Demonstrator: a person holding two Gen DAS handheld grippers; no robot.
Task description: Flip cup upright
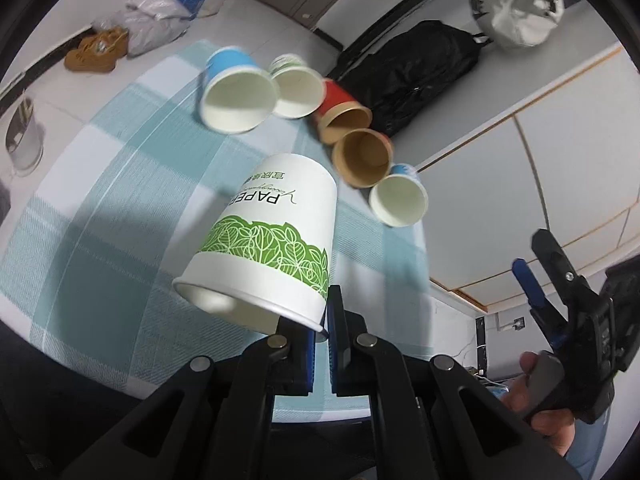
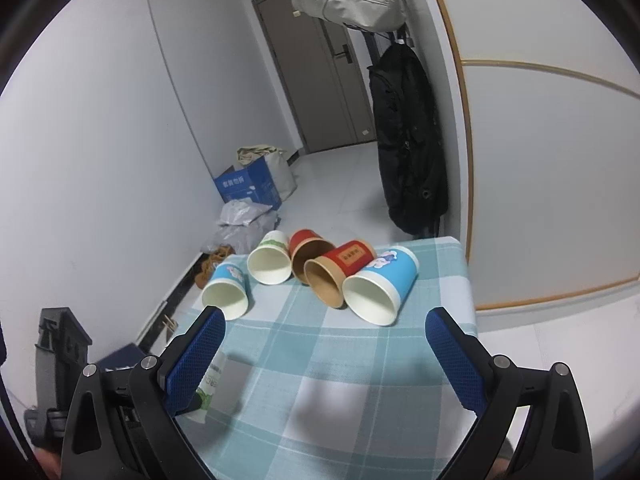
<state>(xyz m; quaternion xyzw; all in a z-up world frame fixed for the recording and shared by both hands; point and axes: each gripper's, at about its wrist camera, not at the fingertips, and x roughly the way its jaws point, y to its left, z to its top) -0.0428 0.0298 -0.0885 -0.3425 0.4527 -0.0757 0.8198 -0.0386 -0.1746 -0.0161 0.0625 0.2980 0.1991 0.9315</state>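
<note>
My left gripper [image 1: 321, 332] is shut on the rim of a white paper cup with green leaves [image 1: 272, 232]. It holds the cup in the air above the checked cloth, tilted, base pointing away. The cup shows partly in the right wrist view [image 2: 218, 380] behind my left finger. My right gripper [image 2: 324, 360] is open and empty above the cloth; it also shows in the left wrist view [image 1: 548, 280] at the right. Several cups lie on their sides at the table's far end: blue [image 2: 380, 288], red-and-brown [image 2: 336, 272], red [image 2: 308, 252], green-white [image 2: 270, 258], small blue [image 2: 226, 290].
The table has a blue-and-white checked cloth [image 2: 340, 400]. A black bag [image 2: 408, 148] hangs behind the table's far right corner. A blue box [image 2: 250, 186], plastic bags and brown shoes lie on the floor to the left. A door is at the back.
</note>
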